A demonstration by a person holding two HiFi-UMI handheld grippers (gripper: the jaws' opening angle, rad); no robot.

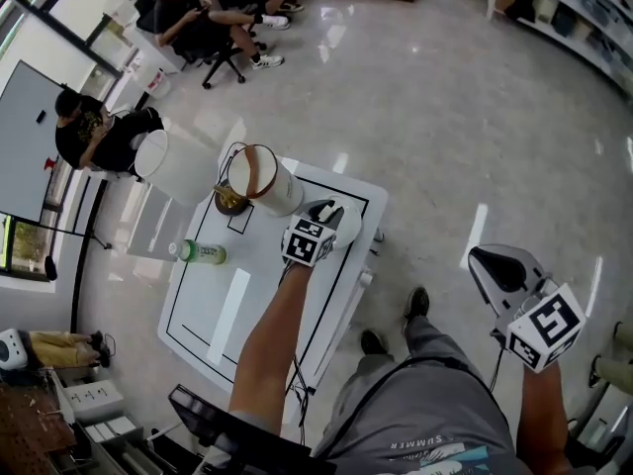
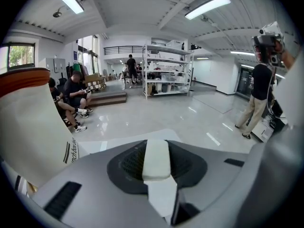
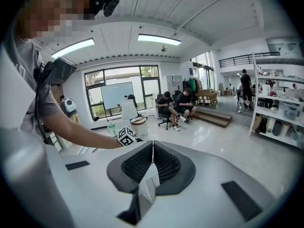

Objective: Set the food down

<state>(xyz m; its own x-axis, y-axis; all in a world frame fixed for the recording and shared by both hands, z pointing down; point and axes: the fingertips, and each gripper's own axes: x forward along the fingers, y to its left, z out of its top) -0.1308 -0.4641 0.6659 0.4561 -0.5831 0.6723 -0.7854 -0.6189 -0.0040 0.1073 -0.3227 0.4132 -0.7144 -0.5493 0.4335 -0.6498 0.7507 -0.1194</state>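
— Where is the food tub (image 1: pixel 265 179)?
— Upright on the white table (image 1: pixel 198 305), just beside the left gripper (image 1: pixel 331 216), outside its jaws.
— And the 2 claws?
— Both closed on nothing. The right gripper (image 1: pixel 506 273) hangs off the table, over the floor (image 1: pixel 445 97).

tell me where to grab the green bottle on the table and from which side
Take the green bottle around its labelled middle, jaws level, coming from the person's side of the table. It stands upright and round, so a side grip across the body likely holds best. The paper tub stands apart from it, leaving room for the left gripper, which is shut now.
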